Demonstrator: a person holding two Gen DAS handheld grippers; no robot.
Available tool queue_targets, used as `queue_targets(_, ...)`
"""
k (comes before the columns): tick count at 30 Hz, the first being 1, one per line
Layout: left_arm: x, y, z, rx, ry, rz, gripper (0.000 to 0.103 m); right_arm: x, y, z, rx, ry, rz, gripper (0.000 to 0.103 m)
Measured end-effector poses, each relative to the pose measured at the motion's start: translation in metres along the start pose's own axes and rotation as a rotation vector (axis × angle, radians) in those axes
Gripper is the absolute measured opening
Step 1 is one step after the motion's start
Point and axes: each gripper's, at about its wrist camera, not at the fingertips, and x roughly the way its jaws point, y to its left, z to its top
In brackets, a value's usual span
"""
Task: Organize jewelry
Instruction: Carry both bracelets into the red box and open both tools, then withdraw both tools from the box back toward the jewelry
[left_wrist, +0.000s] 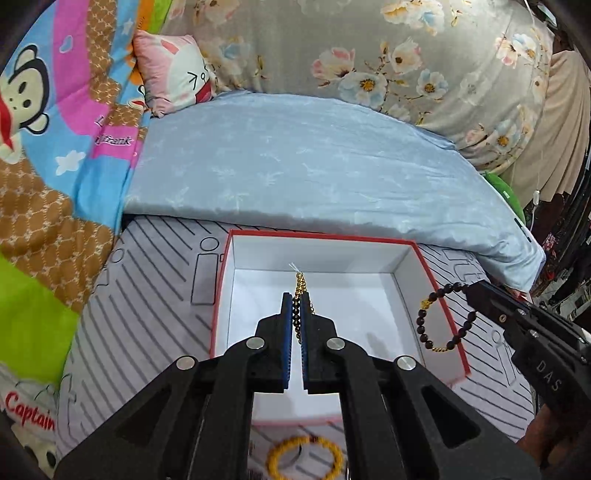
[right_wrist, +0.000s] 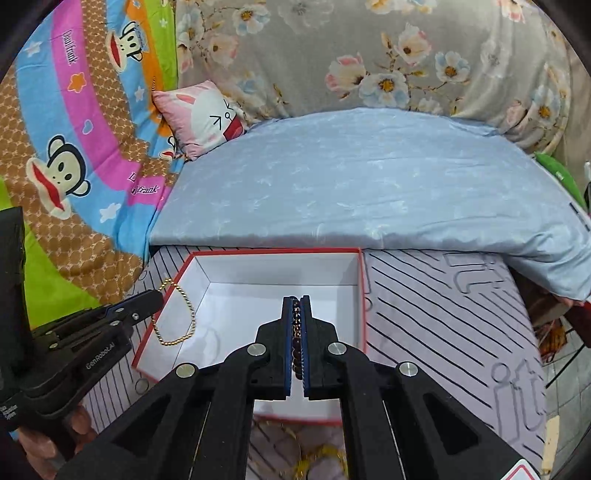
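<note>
A red box with a white inside (left_wrist: 436, 273) (right_wrist: 364, 295) lies open on the striped grey mat. My left gripper (left_wrist: 296, 295) is shut on a gold bead bracelet (left_wrist: 300, 282), which hangs over the box's left side in the right wrist view (right_wrist: 183, 321). My right gripper (right_wrist: 296, 299) is shut on a dark bead bracelet (right_wrist: 296, 332), which hangs over the box's right rim in the left wrist view (left_wrist: 439, 321). A yellow bead bracelet (left_wrist: 306, 456) lies on the mat in front of the box.
A pale blue pillow (left_wrist: 314, 166) lies just behind the box. A floral quilt (left_wrist: 369, 48) and a cartoon monkey blanket (left_wrist: 44, 147) surround it, with a small pink cushion (left_wrist: 173, 70). More gold jewelry (right_wrist: 317, 461) shows under my right gripper.
</note>
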Motion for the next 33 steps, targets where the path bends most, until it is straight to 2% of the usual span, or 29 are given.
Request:
queue_targets(7,0.058,0.000,0.016,0.011,0.050,0.000,0.004,0.064,-0.008,0.013,0.029,0.074,0.027,0.004)
queue_targets(10,0.073,0.003,0.018,0.012,0.053,0.029,0.006,0.084,-0.007,0.012,0.003,0.102,-0.014,0.007)
queue_targets(12,0.077,0.006,0.018,0.020,0.049,0.049,0.010,0.086,-0.010,0.011,0.000,0.093,-0.040,0.012)
queue_targets(14,0.079,0.008,0.017,0.020,0.049,0.070,0.017,0.084,-0.013,0.010,0.005,0.084,-0.048,0.020)
queue_targets(16,0.076,0.011,0.016,0.008,0.040,0.079,0.031,0.077,-0.015,0.009,0.011,0.068,-0.045,0.026)
queue_targets(18,0.069,0.012,0.015,0.009,0.021,0.093,0.037,0.066,-0.012,0.006,-0.004,0.047,-0.060,0.028)
queue_targets(20,0.061,0.012,0.015,0.011,0.013,0.098,0.037,0.056,-0.010,0.004,-0.020,0.030,-0.073,0.032)
queue_targets(25,0.037,0.010,0.008,0.000,-0.001,0.099,0.037,0.026,-0.005,-0.009,-0.034,0.004,-0.087,0.034)
queue_targets(33,-0.015,0.010,-0.027,0.000,-0.008,0.119,0.041,-0.027,-0.010,-0.047,-0.028,0.002,-0.107,0.036)
